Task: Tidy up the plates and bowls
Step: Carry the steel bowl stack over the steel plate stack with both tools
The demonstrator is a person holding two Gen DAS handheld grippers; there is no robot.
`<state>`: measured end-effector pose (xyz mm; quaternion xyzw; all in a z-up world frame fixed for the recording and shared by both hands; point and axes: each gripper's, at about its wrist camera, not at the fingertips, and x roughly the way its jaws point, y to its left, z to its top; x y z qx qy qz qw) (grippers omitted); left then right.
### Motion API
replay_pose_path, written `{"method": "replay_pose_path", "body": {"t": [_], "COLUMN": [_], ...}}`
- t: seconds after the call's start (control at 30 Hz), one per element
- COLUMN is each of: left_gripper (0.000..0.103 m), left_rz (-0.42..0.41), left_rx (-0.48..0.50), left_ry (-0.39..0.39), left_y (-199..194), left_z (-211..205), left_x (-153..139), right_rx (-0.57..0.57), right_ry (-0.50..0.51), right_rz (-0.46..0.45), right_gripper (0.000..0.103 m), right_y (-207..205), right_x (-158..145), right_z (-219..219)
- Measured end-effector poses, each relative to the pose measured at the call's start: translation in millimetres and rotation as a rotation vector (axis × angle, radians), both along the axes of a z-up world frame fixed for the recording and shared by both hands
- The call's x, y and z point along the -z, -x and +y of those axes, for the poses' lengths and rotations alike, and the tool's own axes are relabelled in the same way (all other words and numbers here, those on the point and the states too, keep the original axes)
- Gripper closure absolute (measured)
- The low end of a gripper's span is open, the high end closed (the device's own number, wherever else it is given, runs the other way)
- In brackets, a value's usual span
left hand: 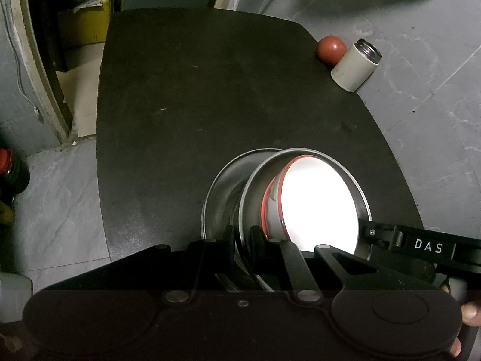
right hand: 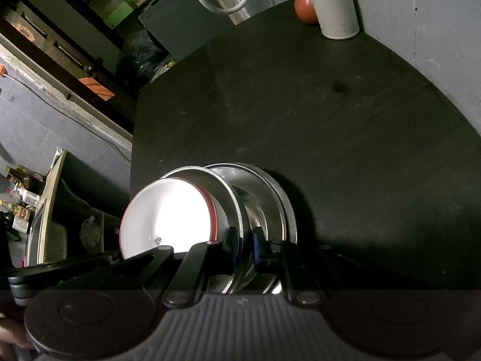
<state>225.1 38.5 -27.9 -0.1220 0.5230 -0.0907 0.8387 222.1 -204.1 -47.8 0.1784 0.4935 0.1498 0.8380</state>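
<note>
A shallow steel dish holds a white bowl with a red rim and rests over a second steel plate at the near edge of the dark round table. My left gripper is shut on the upper dish's rim. From the opposite side, my right gripper is shut on the same steel dish, with the white bowl to its left and the lower plate to its right. Each tool's black body shows in the other's view.
A red ball and a white canister with a metal mouth stand at the table's far right edge. Grey tiled floor surrounds the table. Bottles stand on the floor at the left, and a yellow box sits behind.
</note>
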Motion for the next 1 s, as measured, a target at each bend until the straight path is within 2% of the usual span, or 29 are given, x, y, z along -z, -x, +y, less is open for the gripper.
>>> {"method": "replay_pose_path", "body": {"t": [1.0], "left_gripper": [0.093], "left_rz": [0.028], "left_rx": [0.004], "left_ry": [-0.003], "left_y": [-6.1], "left_z": [-2.6], "left_x": [8.5], "right_rx": [0.003], "right_ry": [0.005], "right_rz": [0.02], "right_gripper": [0.091], "right_y": [-4.2], "right_x": [4.8], "right_z": [0.0]}}
